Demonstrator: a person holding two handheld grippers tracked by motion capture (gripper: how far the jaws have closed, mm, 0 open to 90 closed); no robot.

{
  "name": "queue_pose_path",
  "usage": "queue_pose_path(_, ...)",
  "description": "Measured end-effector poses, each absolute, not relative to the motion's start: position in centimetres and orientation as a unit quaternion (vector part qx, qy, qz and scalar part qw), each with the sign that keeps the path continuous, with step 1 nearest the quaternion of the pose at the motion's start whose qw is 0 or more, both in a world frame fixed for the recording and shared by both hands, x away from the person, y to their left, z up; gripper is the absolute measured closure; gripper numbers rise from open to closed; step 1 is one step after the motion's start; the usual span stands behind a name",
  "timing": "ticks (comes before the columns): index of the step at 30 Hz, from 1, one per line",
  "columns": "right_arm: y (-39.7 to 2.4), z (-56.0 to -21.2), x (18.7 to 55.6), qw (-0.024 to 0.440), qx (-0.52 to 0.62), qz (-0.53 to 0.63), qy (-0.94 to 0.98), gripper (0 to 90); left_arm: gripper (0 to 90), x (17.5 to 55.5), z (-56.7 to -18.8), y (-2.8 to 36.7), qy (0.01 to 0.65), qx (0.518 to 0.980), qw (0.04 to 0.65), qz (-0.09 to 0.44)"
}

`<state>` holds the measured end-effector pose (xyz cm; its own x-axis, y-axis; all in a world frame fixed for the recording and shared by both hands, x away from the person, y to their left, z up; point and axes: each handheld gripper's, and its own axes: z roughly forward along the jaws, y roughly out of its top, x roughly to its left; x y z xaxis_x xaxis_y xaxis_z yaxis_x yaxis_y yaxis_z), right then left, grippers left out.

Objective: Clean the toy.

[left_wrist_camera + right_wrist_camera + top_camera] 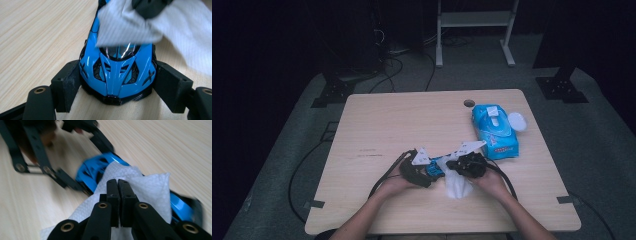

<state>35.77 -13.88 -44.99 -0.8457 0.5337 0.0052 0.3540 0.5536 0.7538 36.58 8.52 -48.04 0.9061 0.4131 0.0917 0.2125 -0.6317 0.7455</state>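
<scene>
light wooden table | glossy blue toy sports car on it, clamped by left gripper | white paper wipe draped over car (roof end), pinched in closed right gripper

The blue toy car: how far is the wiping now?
Done: a white wipe is out of the wipe pack. In hand: the left gripper clamps the blue toy car; the right gripper, shut on the wipe, rubs its roof. Left: the uncovered nose.
</scene>
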Motion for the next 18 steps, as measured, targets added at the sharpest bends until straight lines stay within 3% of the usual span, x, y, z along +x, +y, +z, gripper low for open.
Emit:
queue_pose_path(8,-8.8,-45.6,36.4,0.100,0.227,0.388,0.888,87.4,25.2,36.6,-48.0,8.5,0.174,0.894,0.391,0.129)
queue_pose_path(18,-10.2,-45.2,38.5,0.119,0.295,0.390,0.864,87.5,25.2,36.6,-48.0,8.5,0.173,0.894,0.392,0.131)
